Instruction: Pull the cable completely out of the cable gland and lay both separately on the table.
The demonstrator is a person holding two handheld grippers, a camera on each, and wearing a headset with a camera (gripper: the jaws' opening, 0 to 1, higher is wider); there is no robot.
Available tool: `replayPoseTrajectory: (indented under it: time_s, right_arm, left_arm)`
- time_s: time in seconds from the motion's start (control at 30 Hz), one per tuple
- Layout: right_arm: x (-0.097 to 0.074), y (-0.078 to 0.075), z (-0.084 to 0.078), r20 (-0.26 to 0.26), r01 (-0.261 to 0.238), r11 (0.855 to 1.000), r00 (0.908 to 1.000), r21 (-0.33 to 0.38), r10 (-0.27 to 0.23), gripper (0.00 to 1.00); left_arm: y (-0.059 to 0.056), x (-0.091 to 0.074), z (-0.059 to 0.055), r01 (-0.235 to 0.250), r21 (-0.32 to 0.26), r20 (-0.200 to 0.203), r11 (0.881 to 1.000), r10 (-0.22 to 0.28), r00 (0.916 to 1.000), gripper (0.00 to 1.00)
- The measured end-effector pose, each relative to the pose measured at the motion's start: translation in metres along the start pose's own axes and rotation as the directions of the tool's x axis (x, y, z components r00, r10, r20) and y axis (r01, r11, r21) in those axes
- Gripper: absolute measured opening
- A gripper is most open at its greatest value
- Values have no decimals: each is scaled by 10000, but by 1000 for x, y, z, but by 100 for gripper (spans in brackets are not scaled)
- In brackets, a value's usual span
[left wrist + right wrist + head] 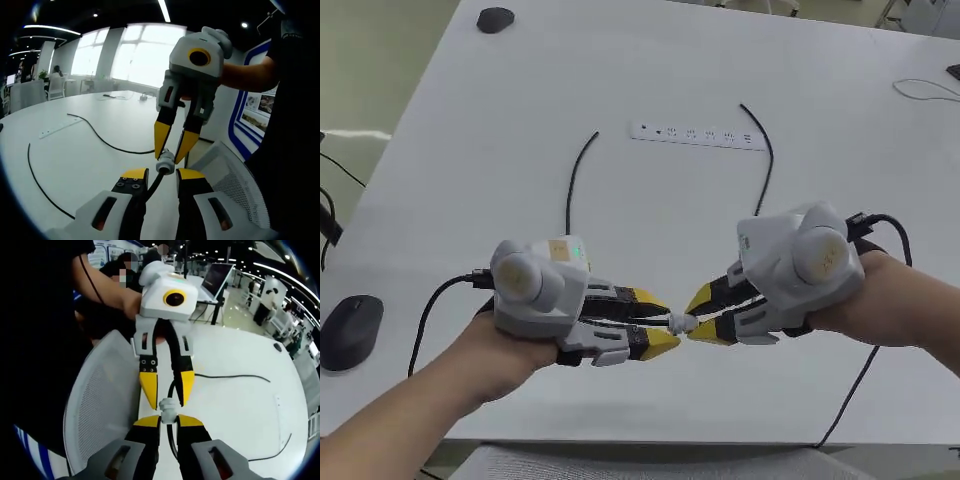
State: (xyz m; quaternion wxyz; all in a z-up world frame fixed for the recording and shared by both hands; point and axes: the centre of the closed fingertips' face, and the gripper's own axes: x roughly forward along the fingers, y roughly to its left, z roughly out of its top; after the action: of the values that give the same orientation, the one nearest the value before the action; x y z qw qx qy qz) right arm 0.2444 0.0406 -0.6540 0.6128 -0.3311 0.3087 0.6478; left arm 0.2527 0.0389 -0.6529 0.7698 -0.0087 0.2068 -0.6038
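A small white cable gland (682,323) hangs above the table's near edge between both grippers. My right gripper (698,318) is shut on it at the fingertips; in the right gripper view the cable gland (169,409) sits between my right gripper's (170,421) yellow tips. A thin black cable (152,186) runs out of the cable gland (165,162) and passes between the jaws of my left gripper (164,175), which stand apart and do not pinch it. The cable (173,440) also trails back between my right jaws.
Two loose black cables (570,185) (765,160) lie on the white table (520,100) beside a white power strip (698,136). One mouse (350,330) is at the left edge, another mouse (495,18) at the far side. A mesh chair (105,405) is below the near edge.
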Motion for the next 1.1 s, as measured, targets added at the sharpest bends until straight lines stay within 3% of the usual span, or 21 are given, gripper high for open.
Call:
replayPoseTrajectory:
  time_s: [0.37,0.73,1.0,1.1]
  right_arm:
    - [0,3,1,24,-33,9994,10000,-335,33,6]
    - [1,5,-3,-11,38,9967,10000,-811,-39,8]
    - [-2,3,-1,785,9,10000,9969,61,-14,8]
    - [-5,2,0,1273,-212,9958,9918,896,97,9]
  left_arm:
    - [-5,2,3,196,-12,188,9998,-196,9996,16]
    - [-7,4,1,104,288,29,9995,-105,9999,15]
    - [-8,3,4,137,130,44,9998,-137,9999,15]
    - [-8,3,9,100,-25,203,9999,-99,9997,15]
